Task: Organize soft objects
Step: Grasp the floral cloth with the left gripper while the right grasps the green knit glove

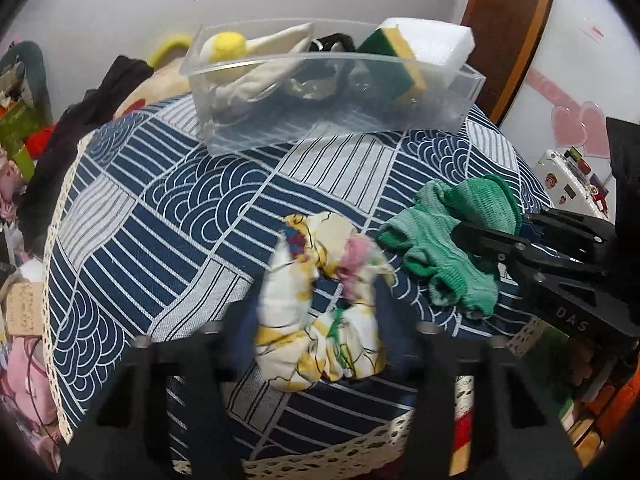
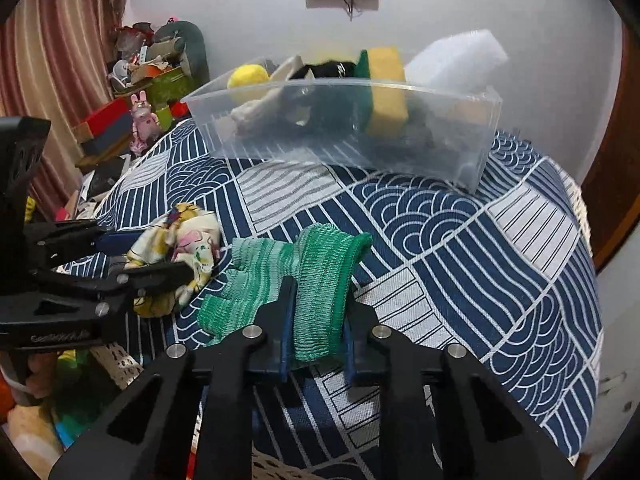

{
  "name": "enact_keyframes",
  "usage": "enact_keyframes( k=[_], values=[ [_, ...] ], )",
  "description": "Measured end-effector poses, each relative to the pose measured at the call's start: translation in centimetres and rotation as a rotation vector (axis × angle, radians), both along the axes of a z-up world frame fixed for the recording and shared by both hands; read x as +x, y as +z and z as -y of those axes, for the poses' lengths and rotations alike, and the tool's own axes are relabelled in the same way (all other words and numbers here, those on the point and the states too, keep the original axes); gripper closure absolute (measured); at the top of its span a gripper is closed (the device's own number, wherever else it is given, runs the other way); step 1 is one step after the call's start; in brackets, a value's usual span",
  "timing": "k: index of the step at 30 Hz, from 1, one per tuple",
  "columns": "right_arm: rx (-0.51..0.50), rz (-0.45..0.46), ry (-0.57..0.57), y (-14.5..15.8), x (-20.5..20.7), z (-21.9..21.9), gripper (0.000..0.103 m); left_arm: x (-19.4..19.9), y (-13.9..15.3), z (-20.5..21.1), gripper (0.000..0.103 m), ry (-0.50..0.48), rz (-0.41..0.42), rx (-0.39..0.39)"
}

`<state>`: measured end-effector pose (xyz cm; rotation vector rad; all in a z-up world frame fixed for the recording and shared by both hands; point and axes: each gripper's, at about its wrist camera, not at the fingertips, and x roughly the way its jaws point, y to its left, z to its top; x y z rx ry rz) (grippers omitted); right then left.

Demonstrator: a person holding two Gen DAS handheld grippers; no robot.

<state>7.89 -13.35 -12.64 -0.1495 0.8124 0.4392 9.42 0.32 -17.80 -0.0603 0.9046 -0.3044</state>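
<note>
Fingers of my right gripper [image 2: 316, 332] clench the green knitted glove [image 2: 320, 284]; my left gripper [image 1: 320, 320] clasps the crumpled floral cloth [image 1: 320, 300] beside it.

My right gripper [image 2: 316, 344] is black with blue pads and is closed on the green knit glove [image 2: 316, 280]. My left gripper [image 1: 320, 344] is black around a white cloth [image 1: 320, 320] printed yellow, pink and green. The tablecloth [image 2: 460, 240] is navy with white stripes and wave arcs. The far bin [image 2: 340, 136] is clear, holding a yellow-green sponge [image 2: 384, 92] and a yellow ball [image 2: 248, 76].
</note>
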Motion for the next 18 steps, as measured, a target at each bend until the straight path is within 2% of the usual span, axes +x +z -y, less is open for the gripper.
enact_keyframes(
  k=[2, 6, 18],
  values=[
    [0.009, 0.01, -0.012, 0.3, -0.1, 0.0, 0.089, -0.3, 0.2, 0.1, 0.079, -0.005, 0.014, 0.007],
    [0.036, 0.026, -0.045, 1.0, 0.1, 0.7, 0.09, -0.8, 0.8, -0.4, 0.086, 0.031, 0.044, 0.006],
    [0.077, 0.137, -0.08, 4.9, 1.1, 1.3, 0.091, -0.1, 3.5, -3.8, 0.09, 0.125, 0.089, -0.038]
  ],
)
